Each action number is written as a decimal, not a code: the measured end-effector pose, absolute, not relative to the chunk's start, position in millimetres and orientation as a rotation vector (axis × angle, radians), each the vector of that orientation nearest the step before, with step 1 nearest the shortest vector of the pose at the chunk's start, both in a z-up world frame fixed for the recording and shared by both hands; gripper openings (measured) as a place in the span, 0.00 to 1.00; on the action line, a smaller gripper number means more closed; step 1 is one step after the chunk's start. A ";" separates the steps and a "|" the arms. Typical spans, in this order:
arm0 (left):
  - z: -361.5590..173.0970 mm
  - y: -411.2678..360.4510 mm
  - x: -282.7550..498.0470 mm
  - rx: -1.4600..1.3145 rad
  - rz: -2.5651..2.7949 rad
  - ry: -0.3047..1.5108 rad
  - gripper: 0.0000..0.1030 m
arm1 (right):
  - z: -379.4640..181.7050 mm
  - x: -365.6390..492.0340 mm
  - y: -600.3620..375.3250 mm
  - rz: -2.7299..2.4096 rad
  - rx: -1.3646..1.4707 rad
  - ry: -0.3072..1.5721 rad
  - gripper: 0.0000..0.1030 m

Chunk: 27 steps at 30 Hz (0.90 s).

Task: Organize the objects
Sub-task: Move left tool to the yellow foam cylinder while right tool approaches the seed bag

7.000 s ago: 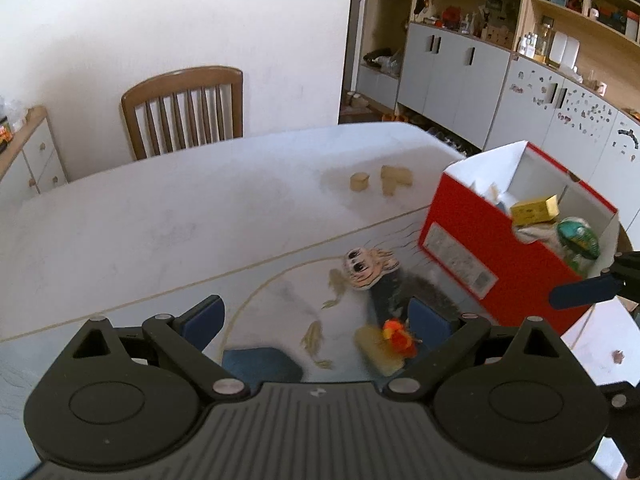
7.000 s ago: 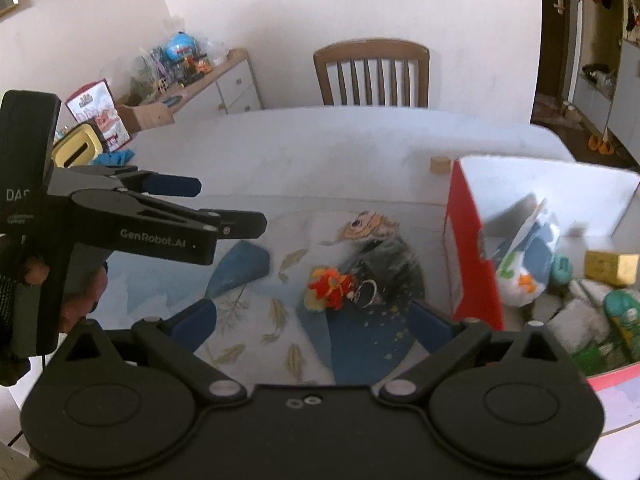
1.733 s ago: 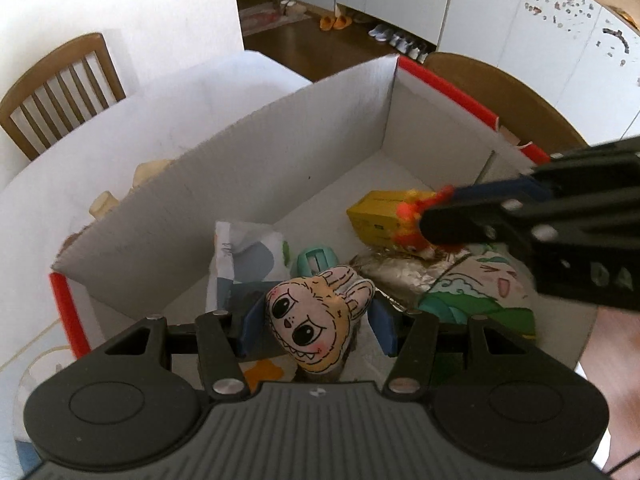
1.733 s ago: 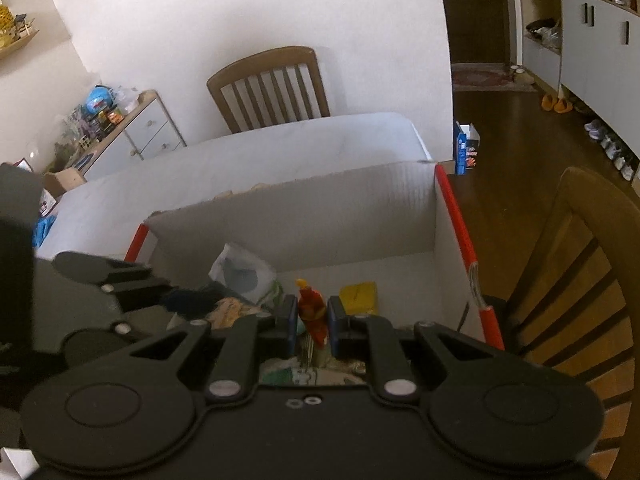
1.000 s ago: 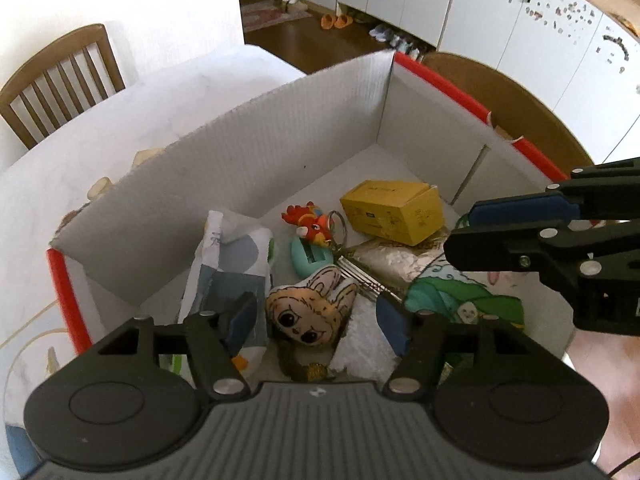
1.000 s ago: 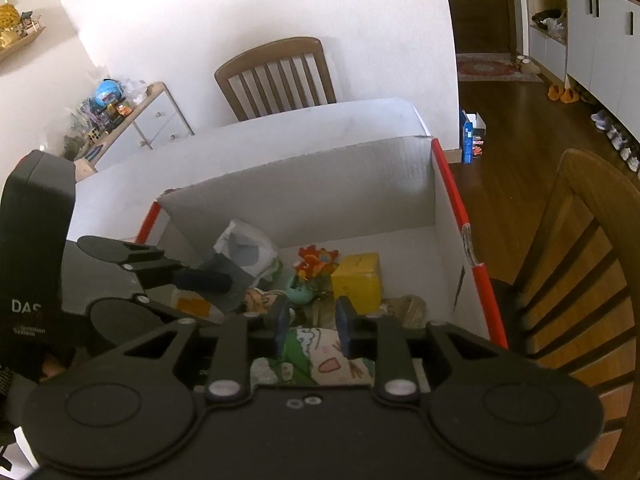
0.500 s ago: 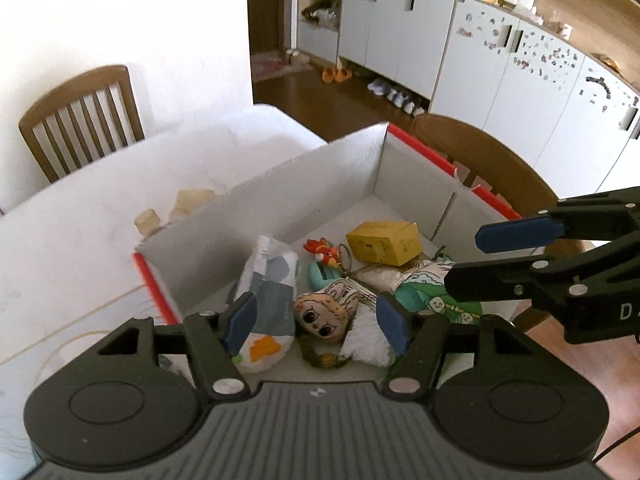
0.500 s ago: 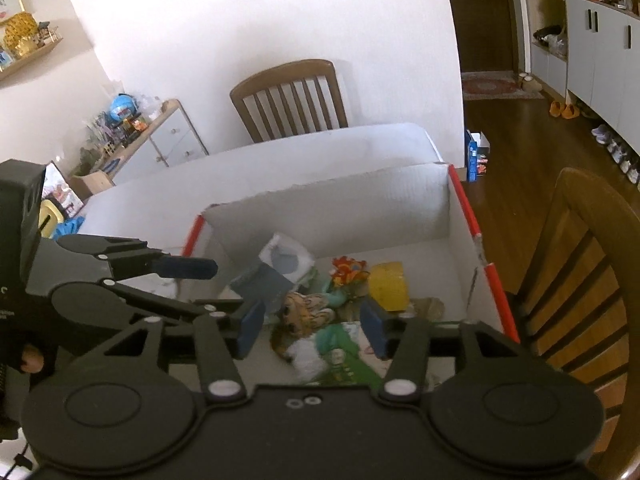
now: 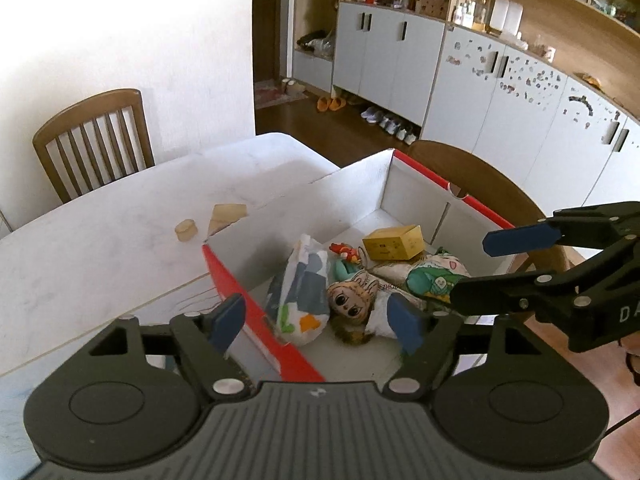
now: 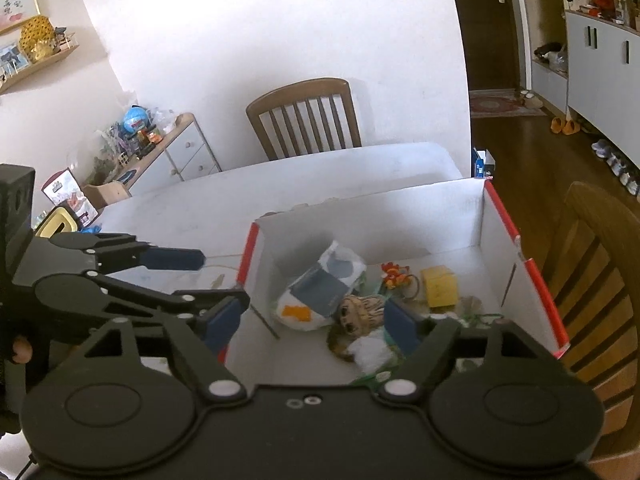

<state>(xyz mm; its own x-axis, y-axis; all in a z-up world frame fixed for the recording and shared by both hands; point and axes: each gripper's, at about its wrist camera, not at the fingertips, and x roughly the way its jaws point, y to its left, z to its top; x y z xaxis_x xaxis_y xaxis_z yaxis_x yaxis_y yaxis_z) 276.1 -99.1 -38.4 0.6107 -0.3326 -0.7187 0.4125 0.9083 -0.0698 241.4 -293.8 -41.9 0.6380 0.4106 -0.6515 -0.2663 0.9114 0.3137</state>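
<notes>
A red-rimmed cardboard box (image 9: 224, 276) with white inner walls stands at the right edge of the worktop (image 9: 100, 248), open at the top. Inside it lie the gathered things. A big-eyed doll (image 9: 352, 300) rests face up near the box's near end, touching a white pouch with blue and orange patches (image 9: 300, 292) that leans toward the box's left wall. Just beyond them a small red and orange figure (image 9: 344, 251) lies beside a yellow carton (image 9: 394, 243), which sits near the far wall. A green printed packet (image 9: 434, 276) lies against the right wall, touching the doll's side.

The left gripper (image 9: 316, 322) hovers above the box's near left corner with its blue-padded jaws spread wide and nothing between them. The right gripper (image 10: 316, 322) hangs above the box's near end, likewise spread wide and empty; in the left wrist view it shows over the box's right side.

On the worktop outside the box, just beyond its far left corner, sit a round wooden block (image 9: 186, 230) and a wedge-shaped wooden block (image 9: 226, 216), near each other but apart. A wooden chair (image 9: 94, 144) stands at the worktop's far edge, and another chair (image 10: 592, 264) stands at its right edge, beside the box.
</notes>
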 end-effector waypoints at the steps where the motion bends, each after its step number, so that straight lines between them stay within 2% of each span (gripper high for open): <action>1: -37.5 -94.9 274.3 0.104 -0.434 0.804 0.76 | -41.7 240.0 -291.0 0.386 0.200 0.788 0.81; 4: -35.9 -82.4 269.0 0.094 -0.441 0.800 0.78 | -40.8 235.7 -281.9 0.366 0.220 0.777 0.90; 9: -35.6 -56.7 263.2 0.072 -0.445 0.798 0.81 | -40.3 230.5 -260.6 0.350 0.222 0.773 0.95; 10: -36.3 -51.6 263.0 0.068 -0.445 0.800 0.84 | -40.3 229.9 -256.6 0.349 0.221 0.775 0.95; 16: -43.7 -22.8 262.5 0.057 -0.442 0.811 0.87 | -42.3 228.5 -231.0 0.351 0.214 0.782 0.96; 19: -50.6 -8.6 262.0 0.062 -0.433 0.814 0.98 | -45.3 228.0 -217.1 0.357 0.206 0.794 0.96; 27: -79.7 27.8 261.3 0.055 -0.419 0.836 0.98 | -49.4 231.2 -184.0 0.355 0.204 0.820 0.96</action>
